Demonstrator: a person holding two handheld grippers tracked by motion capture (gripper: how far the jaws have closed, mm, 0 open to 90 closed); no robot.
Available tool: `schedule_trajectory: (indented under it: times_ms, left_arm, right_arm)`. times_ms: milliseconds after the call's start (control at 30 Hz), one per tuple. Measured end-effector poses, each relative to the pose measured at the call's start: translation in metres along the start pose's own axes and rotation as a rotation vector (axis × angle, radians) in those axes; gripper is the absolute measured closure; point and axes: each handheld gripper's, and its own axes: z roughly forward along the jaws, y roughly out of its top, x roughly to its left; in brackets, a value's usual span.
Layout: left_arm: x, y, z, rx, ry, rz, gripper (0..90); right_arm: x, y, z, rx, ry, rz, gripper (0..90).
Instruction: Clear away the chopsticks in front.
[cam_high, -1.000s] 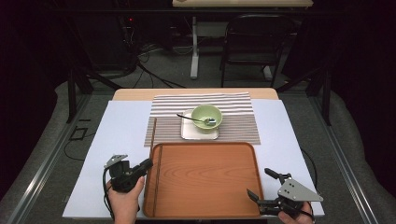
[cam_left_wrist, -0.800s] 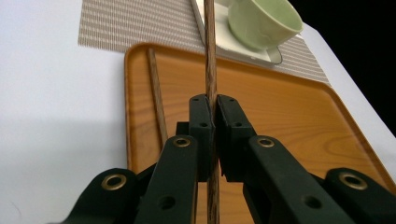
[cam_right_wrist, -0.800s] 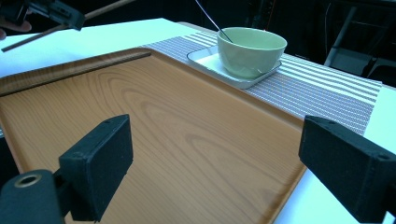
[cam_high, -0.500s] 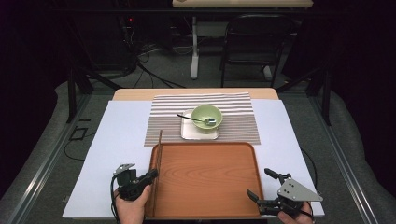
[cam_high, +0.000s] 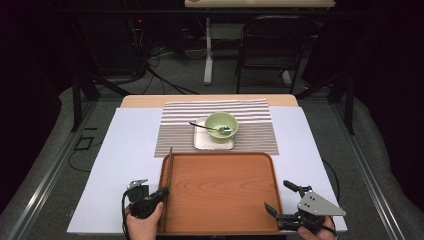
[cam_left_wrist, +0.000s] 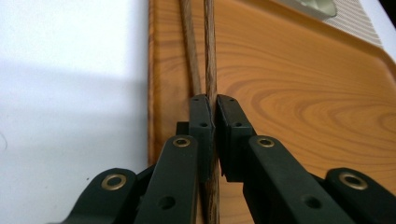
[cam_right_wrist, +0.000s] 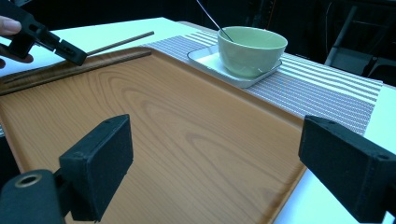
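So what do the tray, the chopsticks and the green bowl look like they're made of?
Tray: wood-grain surface, smooth, possibly laminate or plastic.
Chopsticks: dark streaked wood, matte; the left gripper clamps one.
Green bowl: smooth, softly glossy, likely ceramic or melamine.

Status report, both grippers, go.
Left gripper shut on chopsticks over tray's left edge. Right gripper open, empty. Nothing blocking.

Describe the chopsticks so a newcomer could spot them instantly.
Start at the big orange-brown wooden tray nearest the person. Along its left edge lies a pair of thin dark brown chopsticks, pinched in the left gripper. They are the only long straight sticks here; the other slim item, a metal spoon, sits in the green bowl.
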Motion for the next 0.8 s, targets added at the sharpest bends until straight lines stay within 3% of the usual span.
schedule_trajectory:
  times_ms: [800]
  left_arm:
    - [0.0026,-0.0074,-0.0043,0.014,0.008,-0.024,85.2]
  right_arm:
    - [-0.0005,0.0001,-0.0005,-0.003,0.003,0.001,9.9]
